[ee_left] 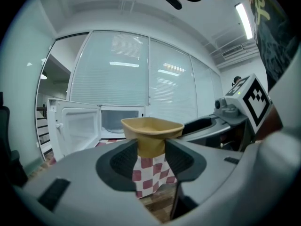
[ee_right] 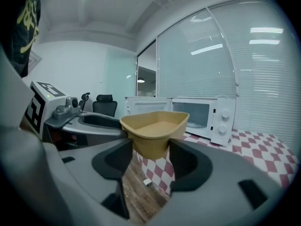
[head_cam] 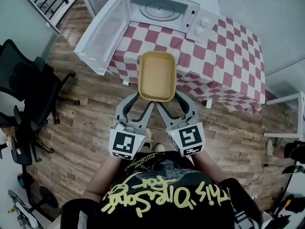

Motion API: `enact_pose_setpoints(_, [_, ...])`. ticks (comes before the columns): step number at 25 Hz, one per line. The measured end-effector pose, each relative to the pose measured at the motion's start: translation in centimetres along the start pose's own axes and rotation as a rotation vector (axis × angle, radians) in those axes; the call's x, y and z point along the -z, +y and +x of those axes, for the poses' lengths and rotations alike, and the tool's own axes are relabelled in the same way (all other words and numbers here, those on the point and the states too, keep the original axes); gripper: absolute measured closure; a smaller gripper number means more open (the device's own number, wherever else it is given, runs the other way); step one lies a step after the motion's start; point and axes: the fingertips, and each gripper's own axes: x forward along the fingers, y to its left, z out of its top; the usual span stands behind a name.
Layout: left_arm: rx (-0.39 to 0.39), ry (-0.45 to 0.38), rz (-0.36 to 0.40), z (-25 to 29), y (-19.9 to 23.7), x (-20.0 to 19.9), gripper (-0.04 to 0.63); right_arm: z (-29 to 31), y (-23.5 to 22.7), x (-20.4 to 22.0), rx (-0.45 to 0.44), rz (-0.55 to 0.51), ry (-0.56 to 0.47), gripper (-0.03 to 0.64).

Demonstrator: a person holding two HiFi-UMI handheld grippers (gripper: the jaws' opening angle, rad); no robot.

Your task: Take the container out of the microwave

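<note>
Clamps the tan container (head_cam: 156,75) at its near end from two sides, left gripper (head_cam: 144,99) pinched shut on one near corner and right gripper (head_cam: 169,98) on the other (likely so the shallow tray stays level and cannot swing). Holds it in the air, outside the microwave (head_cam: 167,8) and past the near edge of the checked table (head_cam: 224,61), empty by the look of it. Leaves the door (head_cam: 102,32) wide open, probably for want of a free hand.
</note>
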Motion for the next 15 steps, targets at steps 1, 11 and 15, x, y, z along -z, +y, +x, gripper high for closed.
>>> enact_pose_setpoints(1, [-0.001,-0.001,0.0,-0.2,-0.5,-0.1,0.411,-0.5,0.0,0.1,-0.002,0.002,-0.002,0.368])
enact_pose_setpoints(11, [-0.027,-0.047,-0.001,-2.2,-4.8,-1.3,0.411,-5.2,0.4,0.5,-0.034,0.021,-0.033,0.368])
enact_pose_setpoints(15, [-0.046,-0.092,-0.002,-3.2,-6.2,-2.1,0.411,-6.9,0.8,0.8,-0.046,0.032,-0.04,0.368])
